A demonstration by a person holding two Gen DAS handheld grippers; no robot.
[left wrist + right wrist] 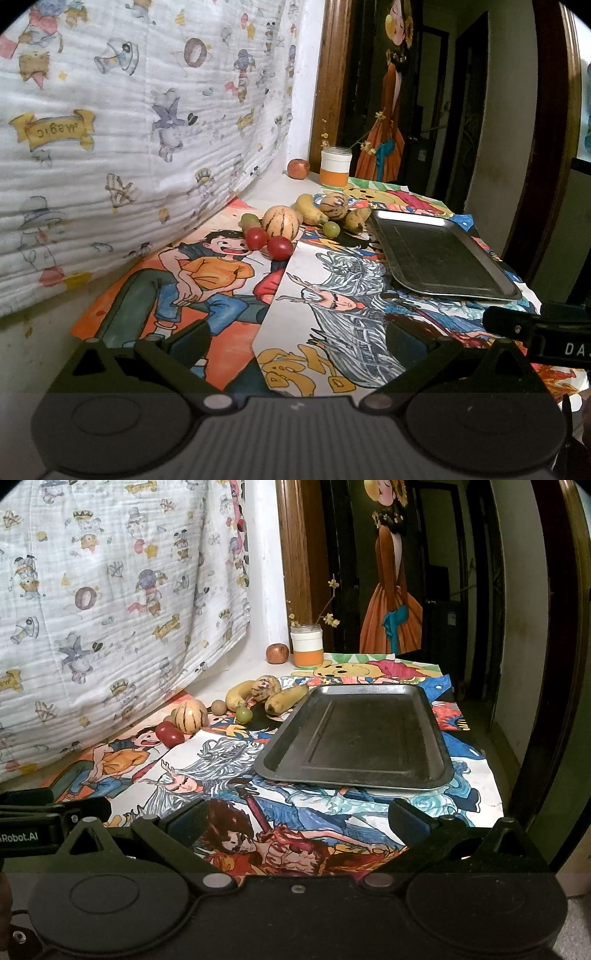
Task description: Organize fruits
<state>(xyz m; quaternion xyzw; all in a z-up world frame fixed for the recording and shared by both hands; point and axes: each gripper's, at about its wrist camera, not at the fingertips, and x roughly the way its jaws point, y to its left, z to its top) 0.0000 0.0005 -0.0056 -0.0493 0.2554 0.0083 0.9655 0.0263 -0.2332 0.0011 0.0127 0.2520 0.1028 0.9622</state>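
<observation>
Both your grippers, left gripper (297, 341) and right gripper (295, 821), hover spread wide and hold nothing. The fruit cluster (295, 221) lies ahead, left of the bare metal tray (436, 738), nearer your left gripper.

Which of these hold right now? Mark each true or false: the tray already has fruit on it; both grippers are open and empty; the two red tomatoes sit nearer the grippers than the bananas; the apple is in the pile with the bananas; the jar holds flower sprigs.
1. The metal tray already has fruit on it. False: it is bare.
2. The left gripper and right gripper are open and empty. True.
3. The red tomatoes sit nearer the grippers than the bananas. True.
4. The apple is in the pile with the bananas. False: it stands apart, farther back, beside the jar.
5. The jar holds flower sprigs. True.
</observation>
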